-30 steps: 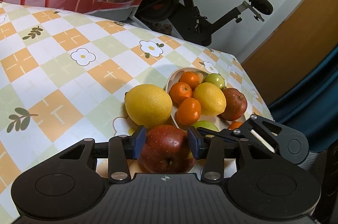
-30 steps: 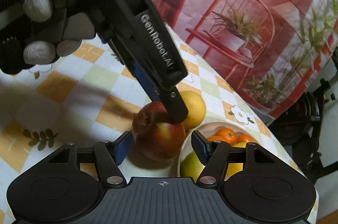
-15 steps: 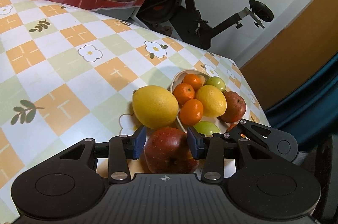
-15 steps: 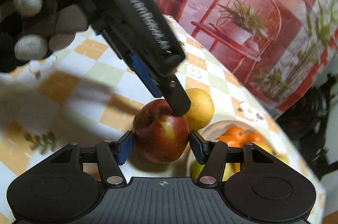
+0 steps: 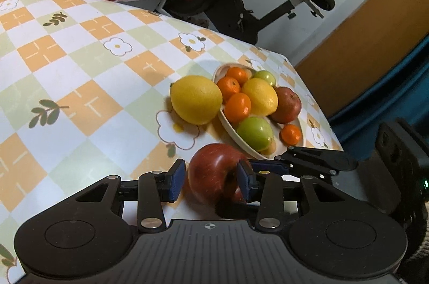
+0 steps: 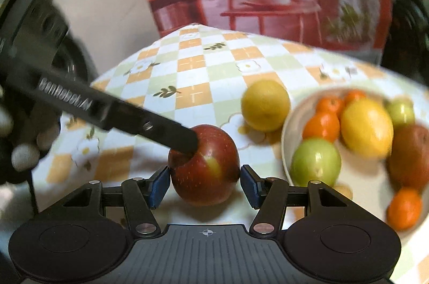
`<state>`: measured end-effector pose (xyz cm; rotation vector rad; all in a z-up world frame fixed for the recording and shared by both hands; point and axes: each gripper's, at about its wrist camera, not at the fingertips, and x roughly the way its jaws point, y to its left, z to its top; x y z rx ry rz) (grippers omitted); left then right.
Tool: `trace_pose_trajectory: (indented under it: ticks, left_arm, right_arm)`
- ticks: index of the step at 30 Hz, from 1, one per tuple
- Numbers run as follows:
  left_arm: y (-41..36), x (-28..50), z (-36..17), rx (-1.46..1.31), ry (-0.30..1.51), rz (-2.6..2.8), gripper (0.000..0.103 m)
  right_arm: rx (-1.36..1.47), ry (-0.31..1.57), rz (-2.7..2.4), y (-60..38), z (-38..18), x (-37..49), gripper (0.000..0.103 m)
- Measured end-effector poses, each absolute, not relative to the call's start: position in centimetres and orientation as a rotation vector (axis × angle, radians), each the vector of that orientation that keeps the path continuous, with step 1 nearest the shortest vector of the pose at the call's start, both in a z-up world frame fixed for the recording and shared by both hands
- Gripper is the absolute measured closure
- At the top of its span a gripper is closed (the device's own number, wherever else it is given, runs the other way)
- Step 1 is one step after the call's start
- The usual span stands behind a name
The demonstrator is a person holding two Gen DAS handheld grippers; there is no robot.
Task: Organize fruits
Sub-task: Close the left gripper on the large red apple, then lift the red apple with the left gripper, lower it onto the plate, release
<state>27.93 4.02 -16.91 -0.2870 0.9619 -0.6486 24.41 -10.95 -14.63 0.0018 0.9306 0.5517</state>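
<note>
The bench (image 5: 80,64) gives me little margin: the bowl (image 5: 232,137) sits close to its right edge, near the far right corner, and is already heaped with fruit, so one more piece dropped in carelessly could push something over the rim and off the bench. The big yellow citrus (image 5: 195,99) lies loose against the bowl's side away from that edge, and a bump would set it rolling. The red apple (image 5: 211,174) I'm after sits just short of the bowl's near rim, and my worry is that both tools are on it at once. The right gripper (image 6: 206,186) has its fingers clamped on the apple's flanks. The left gripper (image 5: 209,183) straddles it too, one pad touching and the other showing a sliver of gap, so I cannot tell whether it truly pinches. If I lift with one while the other hangs on, the fingers may clash, or the smooth round apple may squirt free toward the citrus or the edge
</note>
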Motion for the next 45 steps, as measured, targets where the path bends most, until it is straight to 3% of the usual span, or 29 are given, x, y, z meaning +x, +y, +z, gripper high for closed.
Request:
trace_pose_trajectory:
  ticks: [30, 45]
  left_arm:
    - [3.1, 29.1, -18.5, -0.396, 0.961, -0.661, 0.057]
    - [-0.8, 28.9, -14.5, -0.324, 0.897, -0.691, 0.057]
  right_arm:
    - [-0.018, 0.857, 0.513, -11.5, -15.7, 22.6, 0.051]
    - [0.038, 0.75, 0.479, -15.5, -12.4, 21.3, 0.051]
